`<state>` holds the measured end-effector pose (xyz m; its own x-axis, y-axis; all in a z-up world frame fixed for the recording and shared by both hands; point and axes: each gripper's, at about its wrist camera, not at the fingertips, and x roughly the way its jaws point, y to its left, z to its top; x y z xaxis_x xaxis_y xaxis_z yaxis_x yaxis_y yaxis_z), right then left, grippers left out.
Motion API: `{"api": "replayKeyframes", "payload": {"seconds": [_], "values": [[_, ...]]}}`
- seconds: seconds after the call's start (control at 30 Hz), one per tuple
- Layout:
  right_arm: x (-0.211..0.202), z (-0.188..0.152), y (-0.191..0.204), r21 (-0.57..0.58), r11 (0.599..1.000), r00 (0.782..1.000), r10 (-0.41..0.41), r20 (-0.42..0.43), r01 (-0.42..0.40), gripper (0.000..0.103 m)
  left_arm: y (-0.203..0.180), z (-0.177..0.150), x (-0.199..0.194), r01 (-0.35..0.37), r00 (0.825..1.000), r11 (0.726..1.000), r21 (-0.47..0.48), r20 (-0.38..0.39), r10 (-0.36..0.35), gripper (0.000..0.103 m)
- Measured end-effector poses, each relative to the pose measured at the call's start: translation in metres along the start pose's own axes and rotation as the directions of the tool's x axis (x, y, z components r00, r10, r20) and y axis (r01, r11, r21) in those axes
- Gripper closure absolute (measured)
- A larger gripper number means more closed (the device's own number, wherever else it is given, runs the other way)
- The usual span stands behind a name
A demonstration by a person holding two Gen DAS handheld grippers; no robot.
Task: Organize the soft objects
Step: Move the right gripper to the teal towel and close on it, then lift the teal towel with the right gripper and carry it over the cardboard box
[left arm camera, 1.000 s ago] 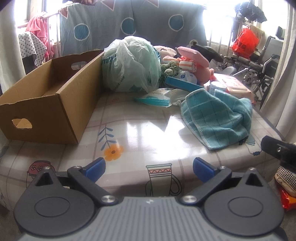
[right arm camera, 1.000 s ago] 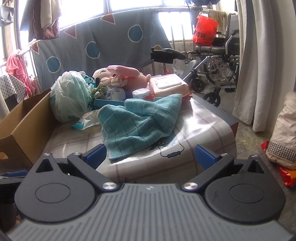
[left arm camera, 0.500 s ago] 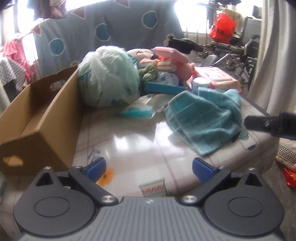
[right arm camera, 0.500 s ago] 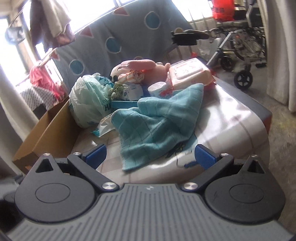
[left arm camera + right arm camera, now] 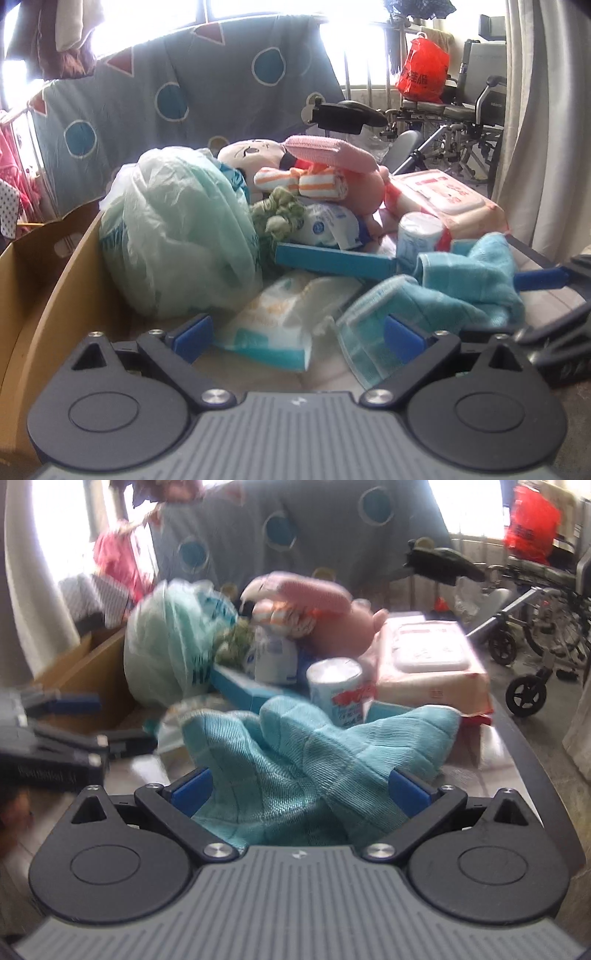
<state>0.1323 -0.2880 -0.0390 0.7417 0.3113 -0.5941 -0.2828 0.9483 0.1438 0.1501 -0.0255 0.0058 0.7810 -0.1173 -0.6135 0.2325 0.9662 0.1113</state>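
A teal towel lies crumpled on the table, and my open right gripper has its blue fingers on either side of the towel's near part. The towel also shows in the left wrist view. My open left gripper hovers over a soft tissue pack and the towel's left edge. Behind are a pale green plastic bag, a pink plush toy and a wet-wipe pack. The right gripper's finger shows at the right of the left wrist view.
An open cardboard box stands at the left against the bag. A blue flat box, a small white roll and a white pouch crowd the back. A wheelchair stands right of the table. The left gripper shows at the left of the right view.
Both grippers have moved forward toward the pile. The right one now straddles the teal towel, and the left one has closed in on the tissue pack and the towel's edge.
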Motion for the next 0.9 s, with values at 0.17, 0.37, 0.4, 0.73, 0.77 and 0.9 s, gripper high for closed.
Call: {"api": "replayKeyframes", "payload": {"seconds": [0.17,0.37,0.4,0.73,0.77,0.9], "values": [[0.058,0.007,0.019,-0.132,0.991,0.994,-0.038,-0.107,0.024,0.001,0.007,0.012,0.021,-0.017,1.000,1.000,-0.002,0.007,0.017,0.003],[0.059,0.007,0.019,-0.079,0.992,0.992,-0.104,-0.067,0.099,0.062,0.013,0.018,0.033,0.004,1.000,1.000,-0.007,-0.010,-0.004,0.002],[0.055,0.007,0.014,-0.046,0.993,0.992,-0.107,-0.068,0.104,0.069,0.012,0.019,0.035,0.000,1.000,1.000,0.004,-0.010,0.000,0.002],[0.000,-0.026,-0.037,0.209,0.974,0.996,-0.082,-0.040,0.089,0.086,-0.007,0.038,0.056,0.013,1.000,0.995,0.102,0.014,-0.015,0.002],[-0.001,-0.027,-0.041,0.226,0.971,0.996,-0.075,-0.040,0.082,0.086,-0.015,0.039,0.059,-0.009,1.000,0.984,0.180,0.026,0.004,0.004],[-0.004,-0.030,-0.059,0.303,0.953,0.999,-0.022,-0.030,0.030,0.086,-0.049,0.026,0.077,-0.107,0.992,0.871,0.479,0.107,0.063,0.011]]}}
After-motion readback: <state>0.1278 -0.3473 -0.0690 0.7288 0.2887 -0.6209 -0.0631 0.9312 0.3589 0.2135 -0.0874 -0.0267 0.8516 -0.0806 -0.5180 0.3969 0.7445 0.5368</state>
